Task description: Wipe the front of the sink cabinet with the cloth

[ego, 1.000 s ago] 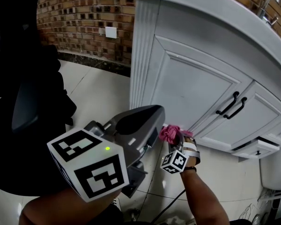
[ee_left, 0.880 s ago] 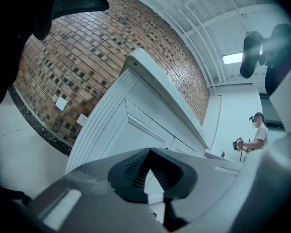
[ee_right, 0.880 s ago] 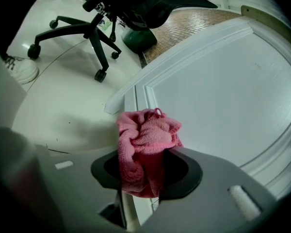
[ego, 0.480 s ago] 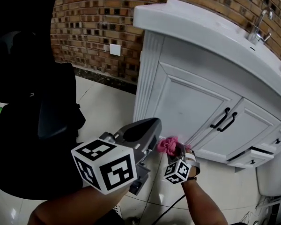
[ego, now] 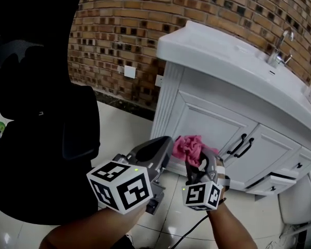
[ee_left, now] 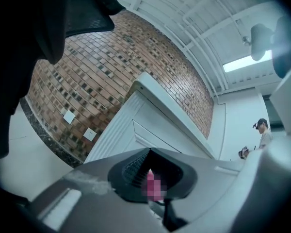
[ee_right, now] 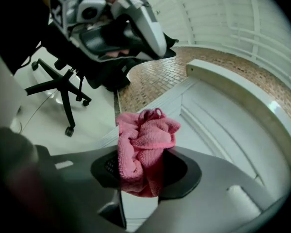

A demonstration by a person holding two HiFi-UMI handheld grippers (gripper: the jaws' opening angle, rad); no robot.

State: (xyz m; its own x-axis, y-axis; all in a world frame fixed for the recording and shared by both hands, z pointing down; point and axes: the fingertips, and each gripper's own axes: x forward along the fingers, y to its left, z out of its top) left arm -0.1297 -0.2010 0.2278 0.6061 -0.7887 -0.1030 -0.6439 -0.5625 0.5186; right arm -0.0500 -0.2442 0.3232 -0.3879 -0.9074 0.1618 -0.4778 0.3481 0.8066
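Right gripper view shows the pink cloth (ee_right: 148, 140) bunched between the clamped jaws of the right gripper (ee_right: 138, 171), near the white sink cabinet (ee_right: 218, 130) front. Left of it, the left gripper (ego: 163, 144) holds nothing, jaws together.

It was a washroom: a white sink cabinet (ego: 212, 123) with a tap (ego: 278, 46) stood against a brick wall (ego: 145, 30), tiled floor (ego: 119, 126) below, an office chair (ego: 41, 118) beside it.
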